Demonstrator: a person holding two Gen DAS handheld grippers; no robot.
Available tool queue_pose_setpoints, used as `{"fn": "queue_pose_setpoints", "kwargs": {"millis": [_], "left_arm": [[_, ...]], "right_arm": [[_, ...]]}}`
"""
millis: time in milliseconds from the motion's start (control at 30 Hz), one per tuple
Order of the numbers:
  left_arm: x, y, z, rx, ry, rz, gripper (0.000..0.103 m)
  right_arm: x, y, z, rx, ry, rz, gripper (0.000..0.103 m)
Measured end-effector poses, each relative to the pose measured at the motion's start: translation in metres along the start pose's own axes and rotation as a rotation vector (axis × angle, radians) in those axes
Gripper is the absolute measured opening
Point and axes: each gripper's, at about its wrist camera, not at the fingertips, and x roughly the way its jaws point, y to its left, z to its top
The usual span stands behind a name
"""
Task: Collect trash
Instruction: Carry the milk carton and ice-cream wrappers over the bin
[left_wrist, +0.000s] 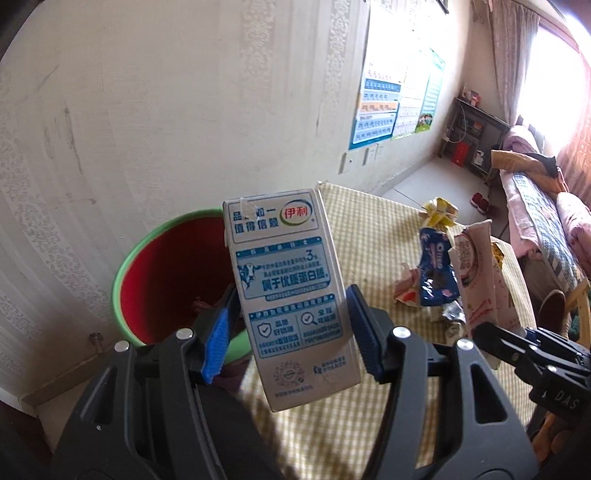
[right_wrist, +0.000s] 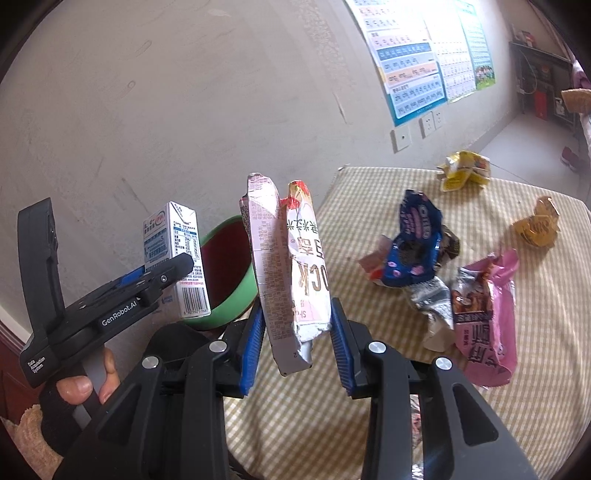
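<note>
Green bin (left_wrist: 129, 266) sits beside the checked worktop (left_wrist: 369, 236), left gripper (left_wrist: 291, 328) fingers clamped on a stiff, light milk carton (left_wrist: 288, 288) at its lower sides, right gripper (right_wrist: 295, 339) fingers pinching a crinkly snack wrapper (right_wrist: 291, 266) near its base, looks slippery, more wrappers on worktop

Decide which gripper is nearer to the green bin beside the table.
Left. The left gripper holds the milk carton right beside the green bin; the right gripper, holding a pink wrapper, is over the table, farther off.
</note>
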Motion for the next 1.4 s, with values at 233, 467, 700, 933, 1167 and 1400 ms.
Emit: {"fn": "queue_pose_setpoints", "kwargs": {"millis": [233,467,700,933,1167,1400], "left_arm": [[-0.002,0.026,0.001,-0.022,-0.007,0.028,0.056],[0.002,0.050,-0.001,-0.060,0.008,0.049,0.056],[0.008,0.070,-0.003,-0.083,0.025,0.064,0.056],[0.014,0.088,-0.002,-0.101,0.041,0.076,0.056],[0.025,0.105,0.002,-0.113,0.058,0.083,0.056],[0.039,0.123,0.006,-0.130,0.080,0.082,0.056]], "right_arm": [[0.015,0.017,0.007,-0.035,0.019,0.008,0.034],[0.031,0.032,0.013,-0.054,0.043,0.034,0.034],[0.052,0.045,0.016,-0.070,0.077,0.062,0.034],[0.071,0.063,0.022,-0.084,0.104,0.091,0.034],[0.097,0.078,0.036,-0.089,0.131,0.121,0.034],[0.124,0.083,0.050,-0.075,0.155,0.138,0.034]]}}
